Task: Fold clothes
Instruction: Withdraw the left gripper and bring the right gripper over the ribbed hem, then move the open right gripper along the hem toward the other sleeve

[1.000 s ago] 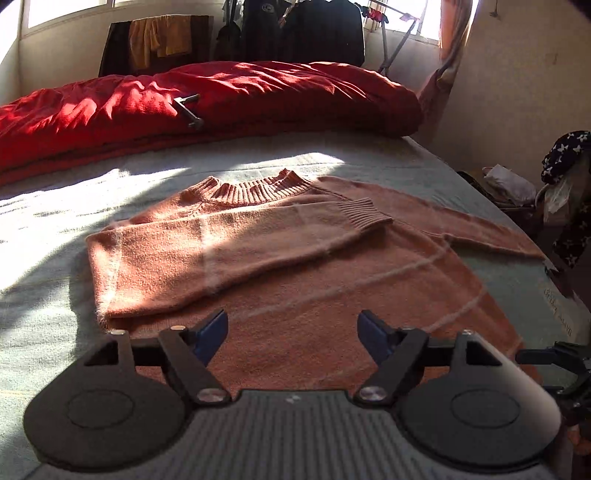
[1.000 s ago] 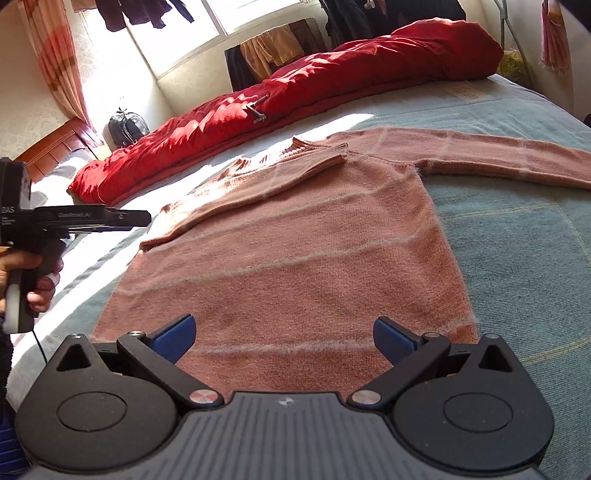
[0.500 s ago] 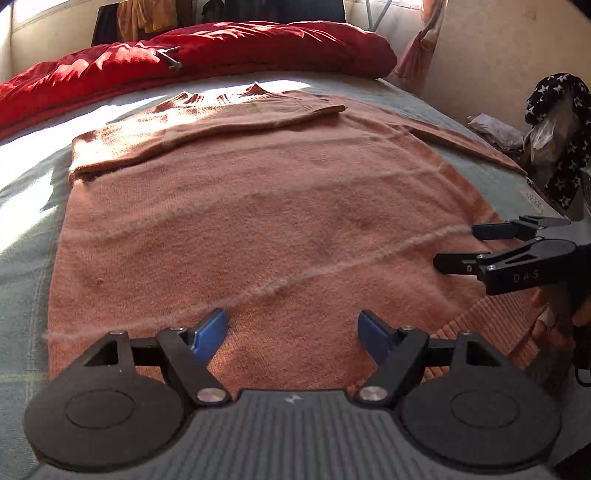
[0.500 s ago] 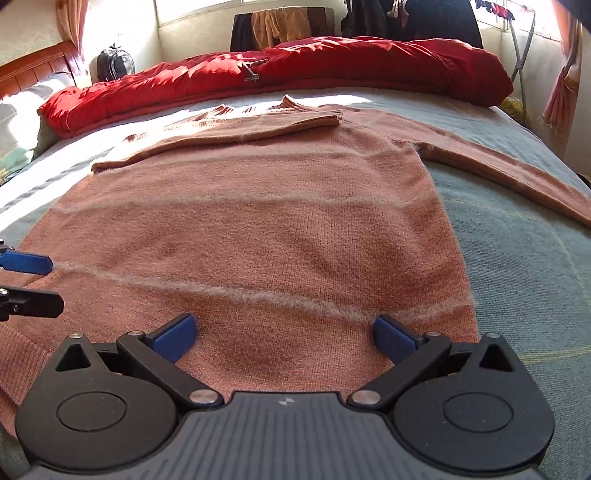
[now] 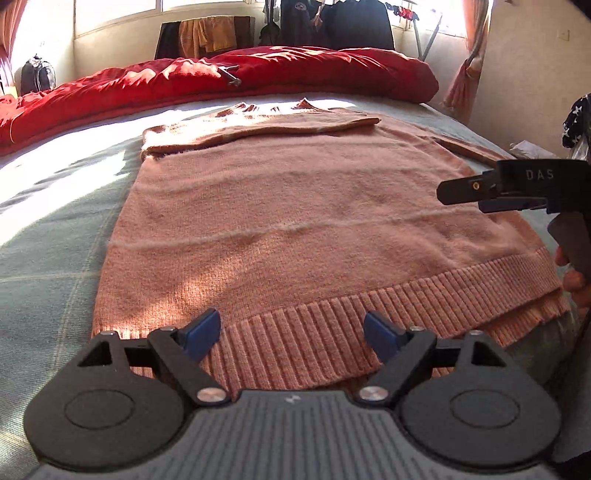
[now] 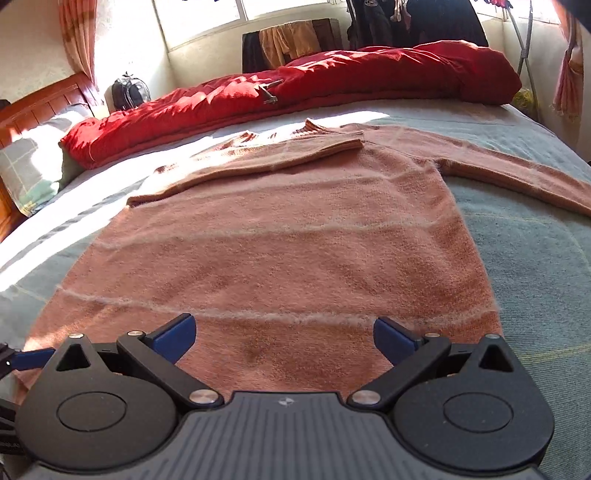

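On the grey-green bedspread (image 6: 535,280) lies a salmon-pink knitted sweater (image 5: 295,221), spread flat with its ribbed hem (image 5: 332,325) nearest the cameras and its ribbed collar at the far end. Thin pale stripes cross the body from side to side. One sleeve (image 5: 258,127) is folded across the chest, its cuff reaching toward the other shoulder; the other sleeve (image 6: 517,173) stretches out straight over the bedspread, away from the body. Sunlight falls in patches across the upper part of the knit.

The left gripper (image 5: 291,332) hovers at the hem, jaws wide apart after just opening a little further, blue pads on either side of the ribbing and not pressing on it. The right gripper (image 6: 284,336) sits over the lower body of the sweater, jaws spread and grasping nothing; in the left view it shows side-on at the sweater's right edge, a hand (image 5: 576,284) around its handle.

Beyond the collar a red duvet (image 6: 332,85) is bunched along the far side of the bed, a small metal object resting on it. A wooden headboard (image 6: 40,103) and a pillow (image 6: 33,162) stand at the left. Clothes hang beneath the bright window (image 6: 207,14), with orange curtains at the sides
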Tool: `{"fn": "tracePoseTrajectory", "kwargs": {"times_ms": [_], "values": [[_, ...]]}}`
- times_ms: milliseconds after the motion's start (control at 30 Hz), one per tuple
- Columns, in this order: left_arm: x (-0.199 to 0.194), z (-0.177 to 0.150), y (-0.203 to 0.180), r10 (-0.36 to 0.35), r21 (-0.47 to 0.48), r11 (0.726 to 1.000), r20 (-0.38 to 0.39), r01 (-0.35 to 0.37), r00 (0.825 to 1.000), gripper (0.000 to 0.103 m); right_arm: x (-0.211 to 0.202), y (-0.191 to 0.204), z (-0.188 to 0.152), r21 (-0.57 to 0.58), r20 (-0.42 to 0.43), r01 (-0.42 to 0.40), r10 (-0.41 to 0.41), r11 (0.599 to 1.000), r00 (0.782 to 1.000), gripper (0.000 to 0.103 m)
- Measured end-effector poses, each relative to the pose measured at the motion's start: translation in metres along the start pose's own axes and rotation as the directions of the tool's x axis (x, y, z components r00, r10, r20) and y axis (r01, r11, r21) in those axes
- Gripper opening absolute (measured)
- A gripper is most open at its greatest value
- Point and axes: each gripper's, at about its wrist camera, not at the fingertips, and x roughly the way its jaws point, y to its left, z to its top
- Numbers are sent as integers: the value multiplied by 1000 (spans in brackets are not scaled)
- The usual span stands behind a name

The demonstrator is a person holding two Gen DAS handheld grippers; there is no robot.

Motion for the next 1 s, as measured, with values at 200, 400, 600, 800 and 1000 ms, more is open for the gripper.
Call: {"fn": "tracePoseTrajectory", "kwargs": {"times_ms": [200,400,600,800,1000], "values": [[-1,-8,11,-31,-43,999,11,32,999,85,12,20,-2,83,-52,-229,234,970,971,103],[-6,-9,9,-32,-54,998,23,33,999,86,-14,-17,-27,134,-47,-197,205,971,978,103],[-5,9,2,-53,-19,998,80,55,995,86,-51,-47,-43,219,3,-167,171,961,985,103],[8,-1,2,-60,-36,998,12,61,998,86,-38,-42,-7,164,55,-97,89,982,994,103],[2,0,6,-47,-27,999,9,47,999,86,-16,-49,-26,194,-13,-70,74,978,997,103]]}}
